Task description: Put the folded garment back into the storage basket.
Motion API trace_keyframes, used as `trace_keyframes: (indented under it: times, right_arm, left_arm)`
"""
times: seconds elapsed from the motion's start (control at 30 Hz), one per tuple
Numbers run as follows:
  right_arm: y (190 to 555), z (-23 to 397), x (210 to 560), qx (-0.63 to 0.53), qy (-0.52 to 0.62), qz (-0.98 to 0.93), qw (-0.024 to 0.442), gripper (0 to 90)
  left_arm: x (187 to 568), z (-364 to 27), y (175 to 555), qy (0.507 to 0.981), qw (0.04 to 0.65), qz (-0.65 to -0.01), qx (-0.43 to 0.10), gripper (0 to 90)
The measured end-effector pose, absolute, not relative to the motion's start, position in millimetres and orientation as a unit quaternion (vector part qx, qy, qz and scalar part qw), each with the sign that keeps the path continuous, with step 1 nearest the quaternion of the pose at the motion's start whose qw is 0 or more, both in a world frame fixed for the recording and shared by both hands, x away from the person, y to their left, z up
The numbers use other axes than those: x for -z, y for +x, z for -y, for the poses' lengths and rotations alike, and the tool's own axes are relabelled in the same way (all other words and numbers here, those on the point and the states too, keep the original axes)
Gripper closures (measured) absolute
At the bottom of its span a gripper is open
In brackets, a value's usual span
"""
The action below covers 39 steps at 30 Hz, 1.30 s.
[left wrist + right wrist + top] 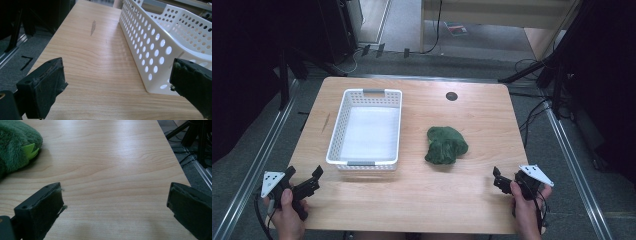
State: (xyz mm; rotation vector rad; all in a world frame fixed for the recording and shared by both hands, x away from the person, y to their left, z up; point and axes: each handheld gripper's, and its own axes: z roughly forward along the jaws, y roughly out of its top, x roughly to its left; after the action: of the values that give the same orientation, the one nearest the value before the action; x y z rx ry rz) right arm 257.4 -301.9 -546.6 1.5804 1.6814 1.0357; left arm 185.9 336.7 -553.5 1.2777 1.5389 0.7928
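Observation:
A white perforated basket [338, 131] stands empty on the left half of the wooden table [437, 200]. A dark green plush toy [446, 145] lies crumpled to its right, near the table's middle. My left gripper [304, 176] hovers open at the front left corner, just short of the basket's near left corner. In the left gripper view its jaws [117, 82] stand wide apart with the basket wall [150, 47] ahead on the right. My right gripper [507, 179] is open at the front right edge. From the right gripper [115, 202], the plush toy [15, 147] lies ahead to the left.
A dark round grommet hole [451, 96] sits in the table near its far edge. Black stands and cables [557, 75] flank the table on the grey floor. Bare wood lies between the two grippers along the front.

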Motion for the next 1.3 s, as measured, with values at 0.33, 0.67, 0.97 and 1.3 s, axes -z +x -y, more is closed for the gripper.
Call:
trace_keyframes:
  times: [0.33, 0.67, 0.97, 1.3]
  right_arm:
    - [257, 301, 546, -0.389, 0.597, -0.633, 0.302, 0.8]
    - [257, 301, 546, -0.387, 0.594, -0.637, 0.302, 0.8]
    - [256, 300, 546, -0.395, 0.582, -0.644, 0.301, 0.8]
    - [257, 300, 546, -0.394, 0.586, -0.642, 0.297, 0.8]
  left_arm:
    - [549, -337, 187, 0.525, 0.466, -0.632, -0.328, 0.7]
    - [520, -330, 176, 0.506, 0.482, -0.627, -0.345, 0.7]
    - [490, -306, 177, 0.521, 0.469, -0.618, -0.354, 0.7]
    - [473, -287, 192, 0.537, 0.468, -0.614, -0.340, 0.7]
